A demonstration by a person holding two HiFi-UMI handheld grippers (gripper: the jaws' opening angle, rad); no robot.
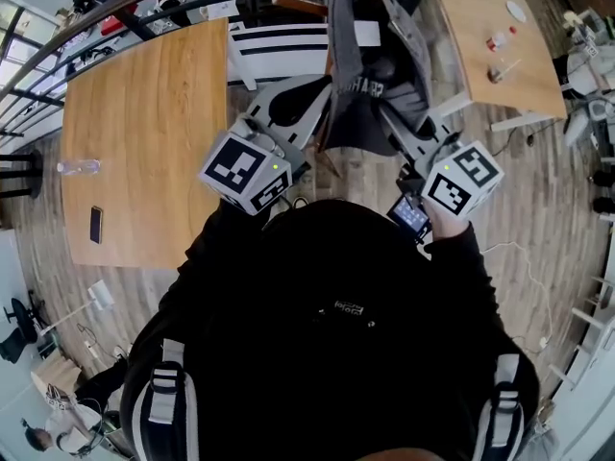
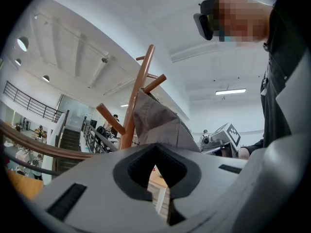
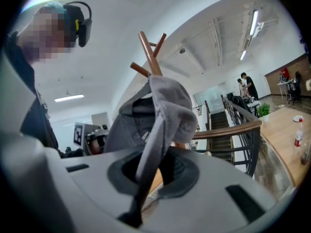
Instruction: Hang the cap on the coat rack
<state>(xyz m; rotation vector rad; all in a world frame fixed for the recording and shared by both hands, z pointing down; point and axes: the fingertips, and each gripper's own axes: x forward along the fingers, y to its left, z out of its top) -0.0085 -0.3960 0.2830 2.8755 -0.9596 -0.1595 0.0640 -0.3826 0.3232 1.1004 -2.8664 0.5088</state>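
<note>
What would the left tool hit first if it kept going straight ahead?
Most likely the grey cap at the coat rack, just beyond the left tool; depth is hard to judge.

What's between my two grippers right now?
The grey cap, draped on the coat rack, lies between the left gripper and right gripper; the head view shows it.

**Tables, railing and stairs in the room**

A large wooden table (image 1: 144, 113) stands at the left. On it are a clear water bottle (image 1: 79, 167) and a dark phone (image 1: 96, 224), set apart. A second wooden table (image 1: 480, 8) at upper right carries a small bottle with red on it (image 1: 498, 39) and a white plate (image 1: 516, 11). A dark railing (image 3: 233, 130) borders a staircase (image 3: 218, 123).
</note>
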